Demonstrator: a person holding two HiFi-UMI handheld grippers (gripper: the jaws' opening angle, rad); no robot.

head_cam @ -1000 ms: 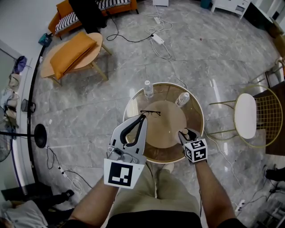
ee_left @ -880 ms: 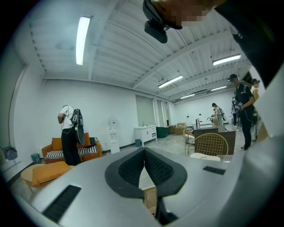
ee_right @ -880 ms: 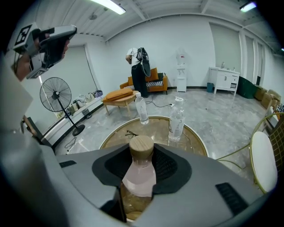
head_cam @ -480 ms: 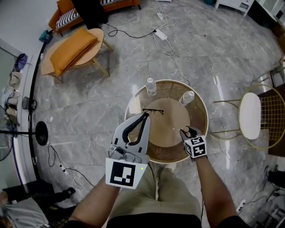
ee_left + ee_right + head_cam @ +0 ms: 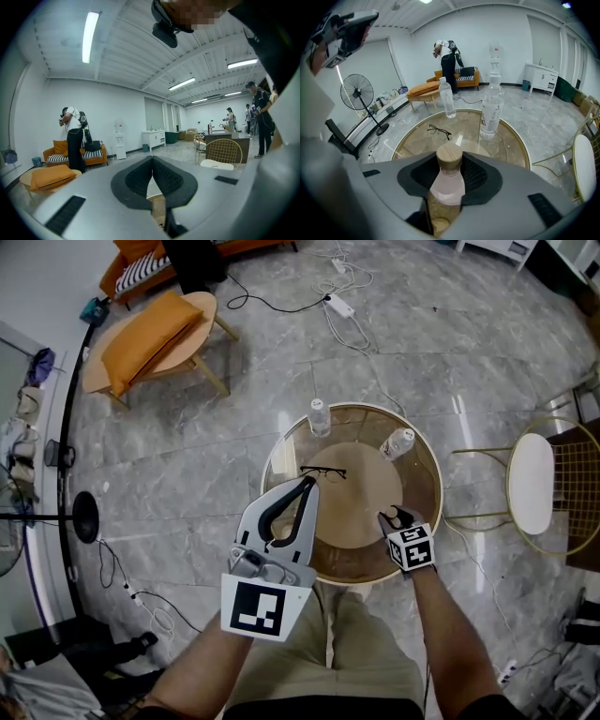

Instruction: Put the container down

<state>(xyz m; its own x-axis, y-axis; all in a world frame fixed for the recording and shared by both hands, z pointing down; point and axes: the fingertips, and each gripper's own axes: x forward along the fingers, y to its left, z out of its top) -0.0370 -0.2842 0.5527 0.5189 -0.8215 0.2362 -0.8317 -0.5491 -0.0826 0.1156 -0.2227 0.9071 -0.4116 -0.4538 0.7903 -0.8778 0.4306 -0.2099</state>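
Note:
My right gripper is shut on the container, a small pale pink bottle with a round wooden lid. It is held upright over the near right edge of the round glass table; whether its base touches the table is hidden. My left gripper is raised over the table's near left side, its jaws shut together with nothing between them. A pair of black glasses lies on the table.
Two clear water bottles stand at the table's far side. A gold wire chair with a white seat is to the right. A low table with an orange cushion, floor cables and a fan stand lie beyond.
Both grippers have stayed almost where they were. The head view has shifted slightly, so the table and floor sit a little differently in the picture.

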